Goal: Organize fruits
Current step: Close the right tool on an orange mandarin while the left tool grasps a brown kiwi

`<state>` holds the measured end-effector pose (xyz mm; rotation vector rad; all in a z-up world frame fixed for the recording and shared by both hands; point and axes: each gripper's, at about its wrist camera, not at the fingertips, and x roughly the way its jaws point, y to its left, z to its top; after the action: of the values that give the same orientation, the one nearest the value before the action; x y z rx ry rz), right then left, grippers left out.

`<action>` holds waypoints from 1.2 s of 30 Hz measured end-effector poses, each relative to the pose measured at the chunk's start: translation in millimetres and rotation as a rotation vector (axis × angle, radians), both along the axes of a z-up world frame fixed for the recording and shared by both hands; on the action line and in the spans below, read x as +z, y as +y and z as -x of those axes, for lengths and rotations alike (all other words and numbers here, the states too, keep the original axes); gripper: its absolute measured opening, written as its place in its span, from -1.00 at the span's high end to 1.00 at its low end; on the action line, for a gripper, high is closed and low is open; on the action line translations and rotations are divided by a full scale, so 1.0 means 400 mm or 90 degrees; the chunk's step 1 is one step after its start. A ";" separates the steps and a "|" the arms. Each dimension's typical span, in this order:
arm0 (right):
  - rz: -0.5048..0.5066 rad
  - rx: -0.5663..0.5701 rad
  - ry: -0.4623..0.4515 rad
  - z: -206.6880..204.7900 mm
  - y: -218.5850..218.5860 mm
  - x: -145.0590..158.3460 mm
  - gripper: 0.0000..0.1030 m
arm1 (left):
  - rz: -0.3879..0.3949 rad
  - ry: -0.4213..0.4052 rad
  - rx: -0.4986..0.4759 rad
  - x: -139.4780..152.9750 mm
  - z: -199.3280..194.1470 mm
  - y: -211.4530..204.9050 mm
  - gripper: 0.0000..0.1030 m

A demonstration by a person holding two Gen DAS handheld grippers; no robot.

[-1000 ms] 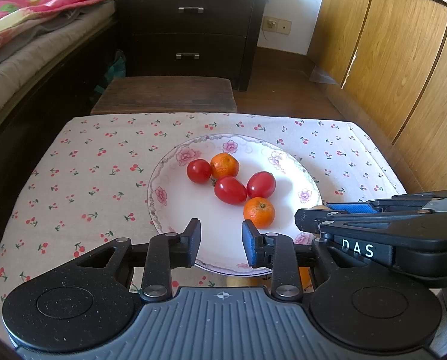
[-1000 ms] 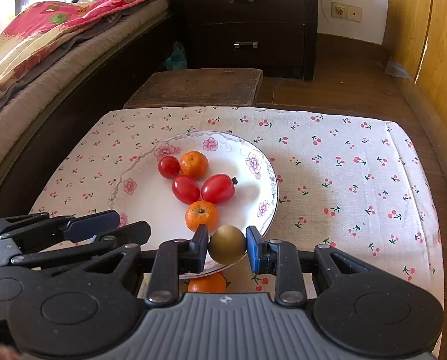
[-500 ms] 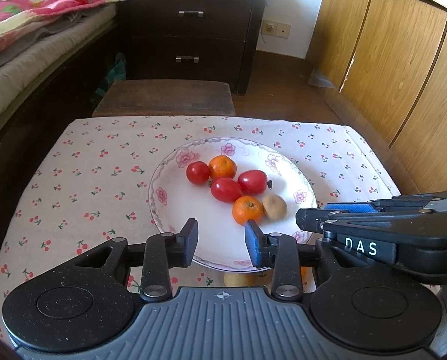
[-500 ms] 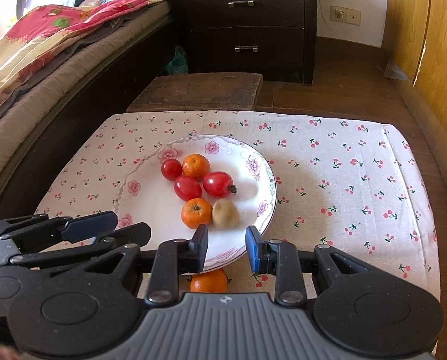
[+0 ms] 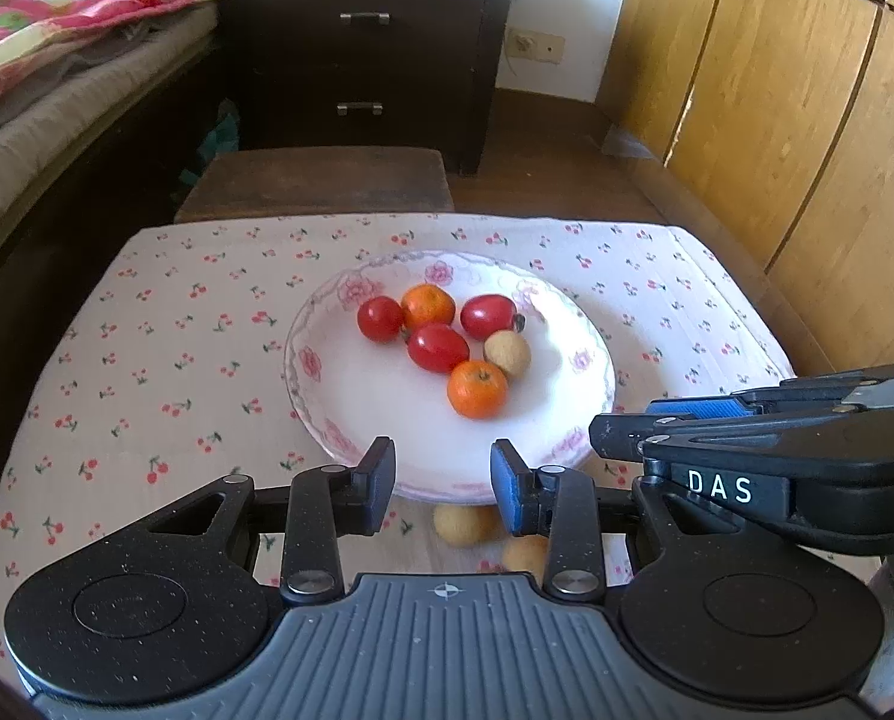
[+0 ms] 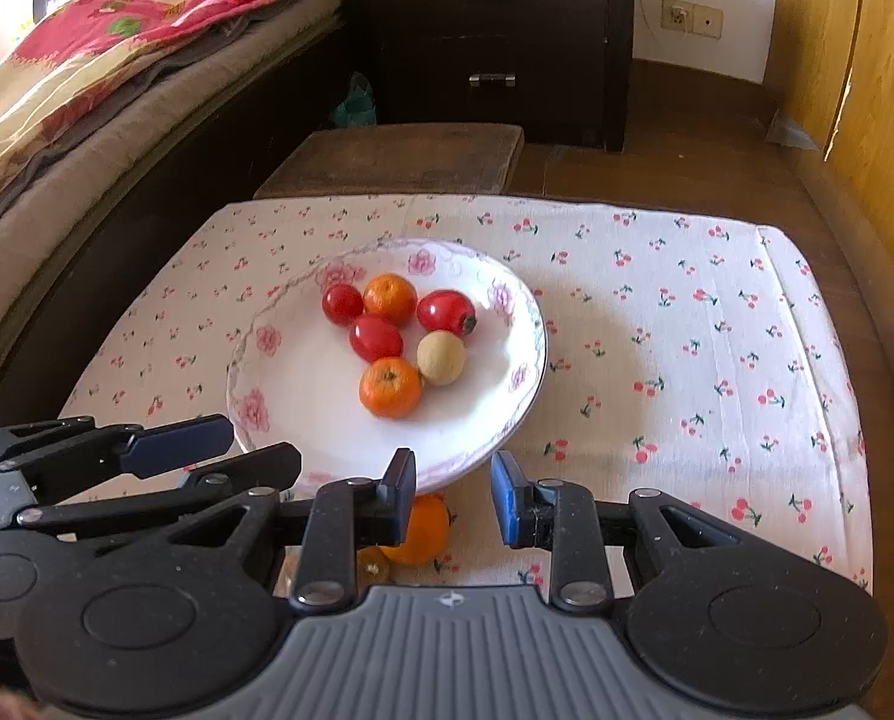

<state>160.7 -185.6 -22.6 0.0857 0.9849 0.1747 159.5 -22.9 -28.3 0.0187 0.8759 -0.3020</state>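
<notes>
A white floral plate point(image 5: 351, 396) point(image 6: 303, 414) on the cherry-print cloth holds three red tomatoes, two mandarins and a tan round fruit point(image 5: 507, 353) point(image 6: 441, 357). My left gripper point(image 5: 443, 483) is open and empty over the plate's near rim. Two tan fruits point(image 5: 464, 523) lie on the cloth below it. My right gripper point(image 6: 453, 492) is open and empty at the near rim, above an orange mandarin point(image 6: 423, 531) on the cloth. The right gripper also shows at the right of the left wrist view point(image 5: 747, 420).
A wooden stool point(image 5: 321, 180) stands behind the table. A dark dresser point(image 5: 363, 54) is farther back, a bed point(image 6: 87, 90) at the left, wooden cabinet doors point(image 5: 777, 90) at the right. The table edge is close on the right.
My right gripper opened and let the tan fruit go onto the plate beside the near mandarin, then drew back. Both grippers rose and pulled back a little.
</notes>
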 end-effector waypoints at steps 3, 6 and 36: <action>-0.001 0.004 0.015 0.006 -0.002 -0.010 0.43 | 0.000 0.009 -0.006 -0.006 0.012 0.000 0.15; -0.007 0.008 0.030 0.010 -0.005 -0.020 0.43 | 0.003 0.019 -0.011 -0.012 0.023 0.001 0.15; -0.004 0.025 0.095 -0.027 0.017 -0.097 0.36 | 0.033 0.095 -0.013 -0.062 0.042 0.026 -0.05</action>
<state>171.5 -178.8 -61.2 0.0865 1.1347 0.2104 142.7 -12.5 -53.0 -0.0439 1.0157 -0.3492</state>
